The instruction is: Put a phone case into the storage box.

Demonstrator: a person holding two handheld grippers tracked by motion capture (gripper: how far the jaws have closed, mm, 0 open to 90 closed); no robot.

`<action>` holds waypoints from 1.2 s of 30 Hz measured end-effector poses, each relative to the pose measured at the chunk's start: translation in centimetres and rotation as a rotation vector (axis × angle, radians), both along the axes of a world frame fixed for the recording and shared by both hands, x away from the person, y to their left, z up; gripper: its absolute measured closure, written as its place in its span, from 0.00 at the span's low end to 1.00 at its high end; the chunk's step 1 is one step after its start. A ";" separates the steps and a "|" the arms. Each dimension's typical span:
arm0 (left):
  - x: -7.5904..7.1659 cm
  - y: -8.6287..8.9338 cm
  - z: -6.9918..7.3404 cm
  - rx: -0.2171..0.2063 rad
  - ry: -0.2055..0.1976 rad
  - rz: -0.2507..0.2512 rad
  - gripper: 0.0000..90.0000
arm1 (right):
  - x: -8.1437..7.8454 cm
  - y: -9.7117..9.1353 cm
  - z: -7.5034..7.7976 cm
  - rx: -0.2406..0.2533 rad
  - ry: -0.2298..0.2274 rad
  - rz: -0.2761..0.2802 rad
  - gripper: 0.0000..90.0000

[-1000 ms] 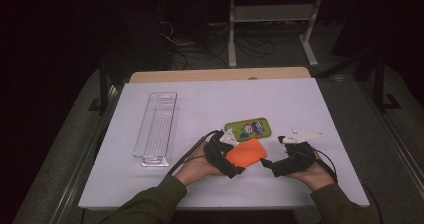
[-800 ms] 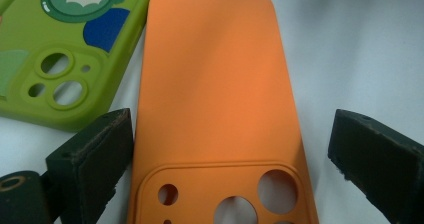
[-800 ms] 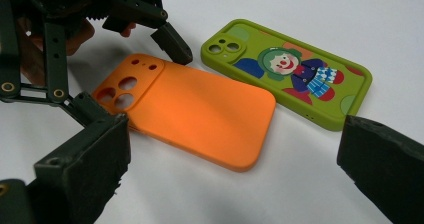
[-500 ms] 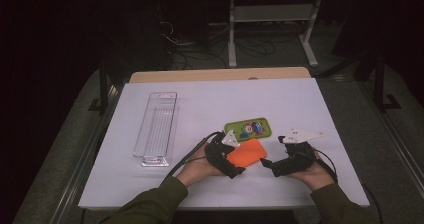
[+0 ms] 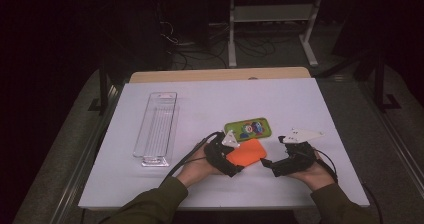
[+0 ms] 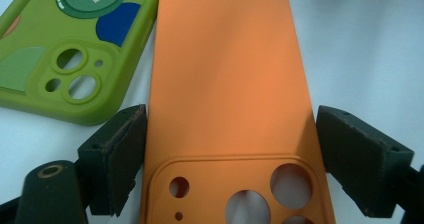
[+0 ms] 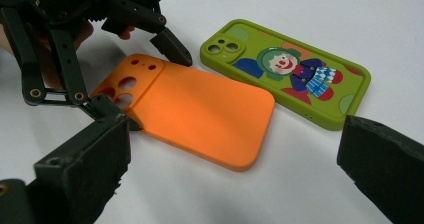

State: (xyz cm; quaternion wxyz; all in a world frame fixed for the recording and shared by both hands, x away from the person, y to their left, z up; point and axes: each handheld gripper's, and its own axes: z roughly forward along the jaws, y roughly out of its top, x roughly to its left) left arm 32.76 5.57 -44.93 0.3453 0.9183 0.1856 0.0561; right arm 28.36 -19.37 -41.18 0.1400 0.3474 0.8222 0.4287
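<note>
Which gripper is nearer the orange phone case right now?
Left. The left gripper has its jaws clamped on the orange phone case at its camera-hole end; the right gripper sits open just beside its other end.

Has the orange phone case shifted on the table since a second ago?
No. The orange case lies just below the green case, as before. The left claw has just been closing and now grips its sides.

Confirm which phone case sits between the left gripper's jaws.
The plain orange case, gripped across its camera-cutout end by the left gripper. The green clown-print case lies free beside it.
</note>
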 end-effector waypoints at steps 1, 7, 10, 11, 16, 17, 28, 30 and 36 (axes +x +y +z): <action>0.0 0.0 0.0 0.000 0.001 0.000 0.17 | 0.0 0.0 0.0 0.000 -0.001 0.000 0.00; 0.0 0.0 0.1 0.006 0.005 -0.002 0.18 | 0.0 -0.1 0.0 0.002 -0.001 -0.001 0.00; 0.0 0.2 0.3 0.001 0.004 -0.005 0.18 | 0.0 -0.1 0.0 0.001 -0.002 -0.002 0.00; 0.0 0.2 0.4 -0.009 0.010 -0.003 0.18 | 0.0 -0.1 0.0 0.002 -0.004 -0.001 0.00; 0.2 1.0 1.5 -0.018 -0.007 -0.008 0.18 | 0.0 -0.1 0.0 0.005 -0.006 -0.003 0.00; 0.3 1.1 1.7 -0.024 -0.006 -0.006 0.18 | 0.0 -0.1 0.0 0.006 0.000 -0.007 0.00; 1.4 3.4 5.0 -0.047 0.003 0.006 0.18 | 0.0 -0.1 0.0 0.005 0.008 -0.006 0.00; 1.7 3.8 5.6 -0.050 0.006 0.009 0.18 | -0.1 -0.1 0.0 0.010 0.001 -0.006 0.00; 2.7 4.7 7.1 -0.054 0.025 0.002 0.18 | 0.0 -0.1 0.0 0.016 0.006 -0.011 0.00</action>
